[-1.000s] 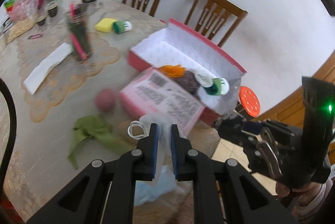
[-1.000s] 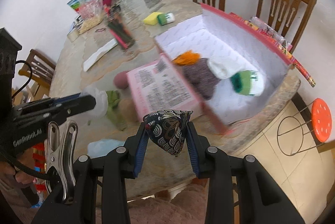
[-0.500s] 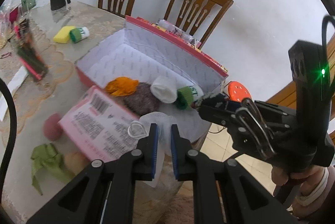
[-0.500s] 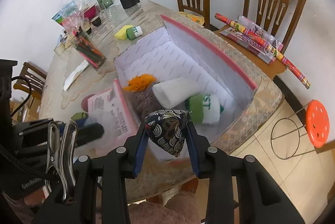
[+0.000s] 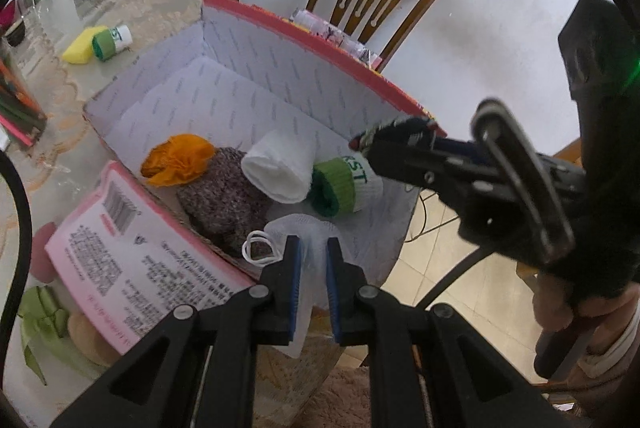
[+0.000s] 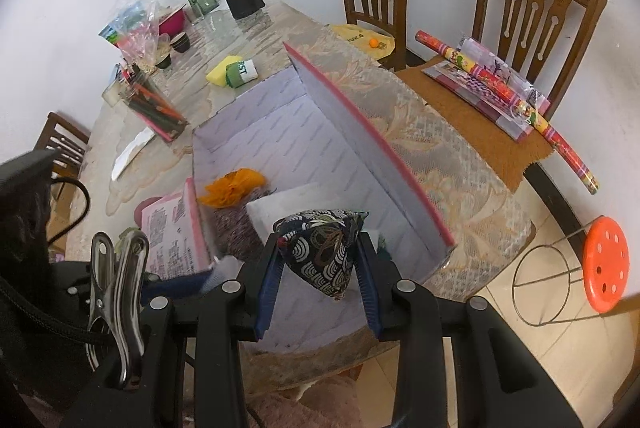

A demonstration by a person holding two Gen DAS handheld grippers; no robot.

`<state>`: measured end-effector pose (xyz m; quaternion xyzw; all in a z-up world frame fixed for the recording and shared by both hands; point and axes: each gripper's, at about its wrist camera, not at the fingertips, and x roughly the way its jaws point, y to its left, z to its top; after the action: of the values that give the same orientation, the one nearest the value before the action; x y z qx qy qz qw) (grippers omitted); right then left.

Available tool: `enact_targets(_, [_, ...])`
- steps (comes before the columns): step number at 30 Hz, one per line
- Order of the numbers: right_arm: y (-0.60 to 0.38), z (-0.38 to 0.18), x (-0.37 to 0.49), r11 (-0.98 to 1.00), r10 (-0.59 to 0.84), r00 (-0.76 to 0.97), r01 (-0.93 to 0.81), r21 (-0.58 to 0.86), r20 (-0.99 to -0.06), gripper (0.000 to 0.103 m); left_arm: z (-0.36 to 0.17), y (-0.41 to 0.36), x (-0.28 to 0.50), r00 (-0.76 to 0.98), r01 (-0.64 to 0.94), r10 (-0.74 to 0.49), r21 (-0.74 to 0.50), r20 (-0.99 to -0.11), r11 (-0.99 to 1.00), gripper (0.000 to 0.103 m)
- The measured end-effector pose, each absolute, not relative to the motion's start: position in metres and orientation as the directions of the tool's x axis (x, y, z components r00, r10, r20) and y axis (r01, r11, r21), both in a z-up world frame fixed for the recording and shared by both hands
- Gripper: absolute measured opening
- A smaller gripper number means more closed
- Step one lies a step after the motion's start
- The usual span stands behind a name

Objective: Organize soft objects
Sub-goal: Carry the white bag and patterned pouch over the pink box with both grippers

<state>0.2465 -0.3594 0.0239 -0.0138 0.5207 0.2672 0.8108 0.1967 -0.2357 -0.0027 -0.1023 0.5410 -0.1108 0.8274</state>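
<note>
Dark patterned fabric, a small pyramid-shaped pouch (image 6: 320,256), is being pinched between the pads of the right hand-held gripper (image 6: 318,282), which is hovering over the near end of the open pink box (image 6: 360,131). White mesh, a bath pouf (image 5: 308,248) with a looped cord, is being squeezed in the left hand-held gripper (image 5: 310,270) above the box's near corner. Inside the box an orange cloth (image 5: 180,157), a speckled knit bundle (image 5: 224,191), a white rolled sock (image 5: 280,165) and a green-cuffed sock (image 5: 344,183) are lying side by side, touching. Beside the box's near edge on the table (image 6: 440,147), a green cloth (image 5: 40,320) is sitting. Towards the far edge, a yellow sponge (image 6: 222,67) is touching another green-cuffed sock (image 6: 240,71).
</note>
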Motion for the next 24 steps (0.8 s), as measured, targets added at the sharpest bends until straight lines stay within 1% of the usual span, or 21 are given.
enact_targets(11, [-0.356,0.006,0.265,0.848,0.430,0.273,-0.450,0.280,-0.861,0.036,-0.019,-0.242,0.205,0.351,0.069,-0.299,-0.294,-0.887,0.953,0.012])
enact_targets(14, [-0.355,0.002,0.269,0.848,0.432,0.266,-0.446,0.288,-0.861,0.036,-0.021,-0.242,0.207,0.345,0.063,-0.292,-0.288,-0.892,0.956,0.016])
enact_targets(16, [-0.355,-0.001,0.271,0.848,0.433,0.262,-0.442,0.291,-0.862,0.036,-0.022,-0.243,0.208,0.342,0.059,-0.279,-0.276,-0.897,0.959,0.024])
enact_targets(24, [-0.357,-0.005,0.275,0.855,0.431,0.258,-0.422,0.301,-0.864,0.037,-0.021,-0.248,0.208,0.342,0.053,-0.266,-0.264,-0.901,0.963,0.034])
